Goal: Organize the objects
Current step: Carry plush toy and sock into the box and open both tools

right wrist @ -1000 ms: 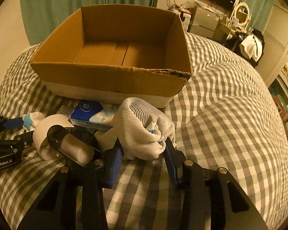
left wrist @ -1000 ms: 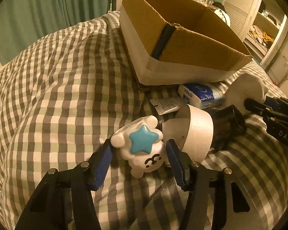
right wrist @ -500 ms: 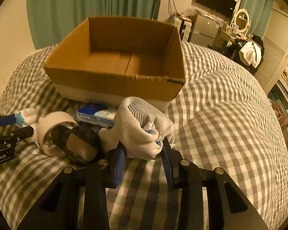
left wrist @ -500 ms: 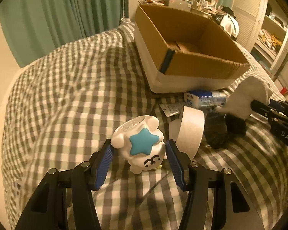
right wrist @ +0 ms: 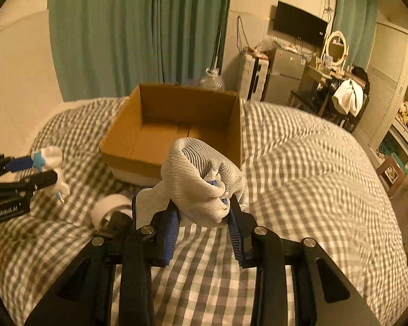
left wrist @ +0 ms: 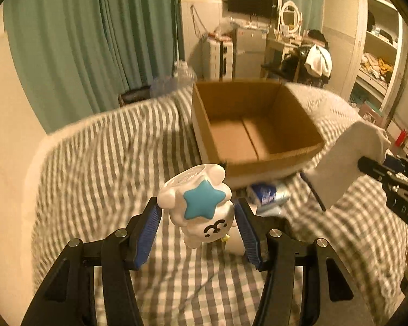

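My left gripper (left wrist: 197,213) is shut on a white toy figure with a blue star (left wrist: 201,203) and holds it in the air over the checked bedcover. In the right wrist view the same toy (right wrist: 51,154) and left gripper (right wrist: 36,169) show at the far left. My right gripper (right wrist: 204,210) is shut on a bunched white mesh cloth (right wrist: 195,171), also lifted off the bed. The left wrist view shows that cloth (left wrist: 345,157) hanging from the right gripper (left wrist: 378,168) at the right edge. An open cardboard box (right wrist: 133,160) with nothing inside stands just beyond both grippers.
On the bed in front of the box lie a white tape roll (right wrist: 108,209), a dark object (right wrist: 119,222) and a blue tissue pack (left wrist: 269,193). The checked bedcover (right wrist: 312,176) stretches away to the right. Green curtains, a small fridge and shelves stand behind the bed.
Both grippers have risen from the bed, the left with the toy and the right with the cloth. The tape roll and tissue pack now lie below them, and the box floor shows.
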Demonstrator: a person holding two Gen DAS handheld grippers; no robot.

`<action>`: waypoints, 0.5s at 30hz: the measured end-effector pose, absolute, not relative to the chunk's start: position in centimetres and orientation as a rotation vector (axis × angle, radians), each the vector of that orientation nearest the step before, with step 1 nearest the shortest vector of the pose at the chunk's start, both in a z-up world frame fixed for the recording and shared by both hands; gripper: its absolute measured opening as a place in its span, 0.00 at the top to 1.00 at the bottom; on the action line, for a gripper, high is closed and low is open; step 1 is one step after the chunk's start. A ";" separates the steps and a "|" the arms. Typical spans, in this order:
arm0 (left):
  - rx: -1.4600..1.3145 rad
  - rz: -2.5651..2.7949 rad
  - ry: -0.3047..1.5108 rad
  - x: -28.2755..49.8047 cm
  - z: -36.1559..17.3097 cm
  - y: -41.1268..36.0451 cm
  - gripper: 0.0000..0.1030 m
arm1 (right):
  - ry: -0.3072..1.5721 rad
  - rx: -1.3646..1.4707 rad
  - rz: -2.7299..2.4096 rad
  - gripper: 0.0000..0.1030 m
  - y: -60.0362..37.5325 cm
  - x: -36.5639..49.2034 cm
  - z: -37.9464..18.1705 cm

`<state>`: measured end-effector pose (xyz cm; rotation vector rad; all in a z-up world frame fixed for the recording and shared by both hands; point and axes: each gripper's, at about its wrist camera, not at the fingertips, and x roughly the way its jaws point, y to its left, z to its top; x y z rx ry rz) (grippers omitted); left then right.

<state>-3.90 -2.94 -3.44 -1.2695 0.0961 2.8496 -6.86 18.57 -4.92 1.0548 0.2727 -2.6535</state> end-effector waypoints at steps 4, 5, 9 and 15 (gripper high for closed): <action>-1.199 2.852 0.085 -4.2 0.0 -2.4 0.45 | 0.286 1.009 -2.671 0.68 18.5 -6.8 -2.3; -1.197 2.852 0.085 -4.5 0.8 -2.2 0.45 | 0.293 0.992 -2.678 0.68 18.5 -6.9 -1.5; -1.127 2.846 0.055 -5.4 4.1 -1.4 0.45 | 0.297 0.945 -2.693 0.68 18.3 -7.6 1.1; -1.082 2.854 0.073 -9.4 6.4 -0.5 0.52 | 0.333 0.894 -2.707 0.68 16.9 -10.1 3.6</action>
